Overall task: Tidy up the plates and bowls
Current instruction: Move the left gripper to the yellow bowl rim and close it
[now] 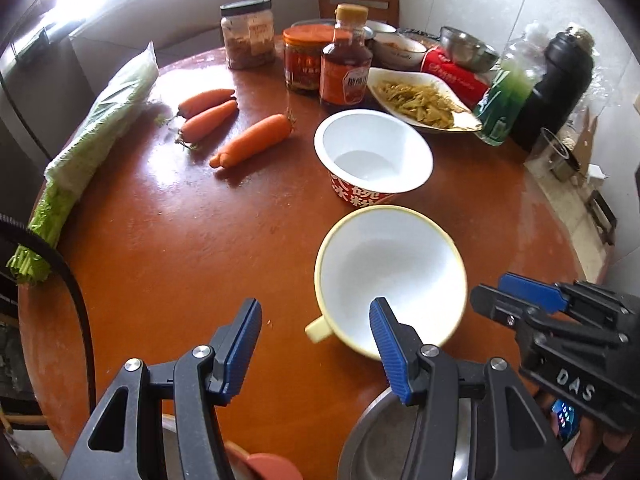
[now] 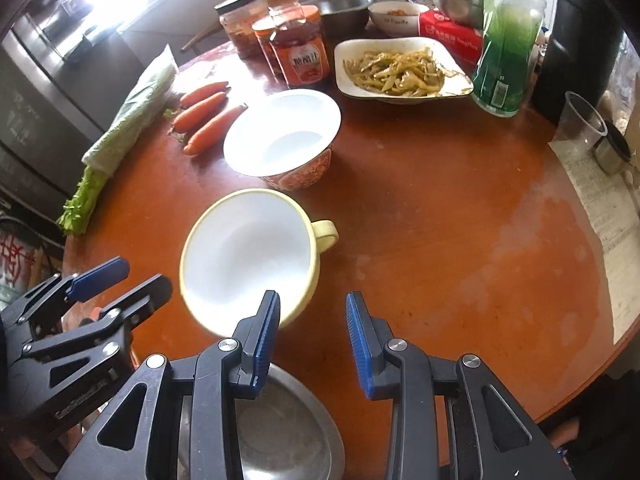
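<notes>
Round and reddish-brown, the worktop (image 2: 460, 208) carries two empty white bowls near its middle: a yellow-rimmed bowl with a handle (image 1: 390, 280) (image 2: 248, 256) and, just beyond it, a red-patterned paper bowl (image 1: 372, 156) (image 2: 282, 138). Past the paper bowl sits one white plate of shredded vegetables (image 2: 400, 70) (image 1: 420, 100). Three carrots (image 1: 224, 126) lie left of the paper bowl, with one bagged bunch of celery (image 1: 92, 148) farther left. Behind the paper bowl stand three jars (image 1: 304, 52), and beside the plate one green bottle (image 2: 506, 44). One steel bowl (image 2: 280, 436) lies at the near edge, under the right gripper.

Both grippers hold nothing. The left gripper (image 1: 316, 352) has its fingers spread wide, one finger overlapping the yellow-rimmed bowl's near rim in the left wrist view. The right gripper (image 2: 314, 344) has its fingers parted too, just right of that bowl.
</notes>
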Tool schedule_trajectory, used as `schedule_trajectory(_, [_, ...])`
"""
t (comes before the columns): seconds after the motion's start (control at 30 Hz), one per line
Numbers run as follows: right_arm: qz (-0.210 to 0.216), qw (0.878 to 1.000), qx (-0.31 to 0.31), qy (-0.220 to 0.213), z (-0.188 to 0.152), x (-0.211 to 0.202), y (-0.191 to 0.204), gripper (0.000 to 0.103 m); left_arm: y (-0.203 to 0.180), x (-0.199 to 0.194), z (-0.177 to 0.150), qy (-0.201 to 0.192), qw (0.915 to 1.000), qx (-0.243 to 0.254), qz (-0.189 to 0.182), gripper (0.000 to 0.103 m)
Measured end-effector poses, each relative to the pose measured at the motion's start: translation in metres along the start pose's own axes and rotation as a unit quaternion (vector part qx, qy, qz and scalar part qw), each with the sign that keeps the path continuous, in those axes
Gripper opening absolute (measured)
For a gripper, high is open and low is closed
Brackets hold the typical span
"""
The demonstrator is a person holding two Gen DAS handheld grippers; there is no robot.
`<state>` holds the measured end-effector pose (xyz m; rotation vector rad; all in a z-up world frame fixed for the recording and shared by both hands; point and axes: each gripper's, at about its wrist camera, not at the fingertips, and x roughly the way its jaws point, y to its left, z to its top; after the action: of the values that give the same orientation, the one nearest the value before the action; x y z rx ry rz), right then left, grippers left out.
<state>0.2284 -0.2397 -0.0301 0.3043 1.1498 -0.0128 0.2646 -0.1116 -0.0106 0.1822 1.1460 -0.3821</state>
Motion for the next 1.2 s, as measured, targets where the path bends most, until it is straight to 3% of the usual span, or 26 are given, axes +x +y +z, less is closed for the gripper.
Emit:
schedule_trajectory(0.23, [-0.009,1.0,-0.008,0.003,0.011,0.011,0.003,0.035,0.003,0.021,0.007,0.015,0.9999,-0.004,0.003,0.056])
schedule_trajectory(0.47, [-0.017,0.999,-0.035,0.015,0.015,0.024,0.013,0.024,0.001,0.031,0.009,0.01,0.9999,0.003,-0.003,0.056])
schedule_trajectory(0.87, [-0.026,0.998,-0.045,0.027,0.019,0.037,0.014,0.016,0.002,0.044,0.009,0.024,0.9995,0.019,0.001,0.037])
schedule_trajectory(1.03, [-0.026,0.998,-0.045,0.033,0.021,0.042,0.015,0.015,0.002,0.051,0.011,0.032,0.9993,0.022,-0.001,0.036])
schedule_trajectory(1.2, [-0.031,0.998,-0.046,0.034,0.022,0.044,0.016,0.011,0.001,0.055,0.011,0.038,0.999,0.021,-0.008,0.023])
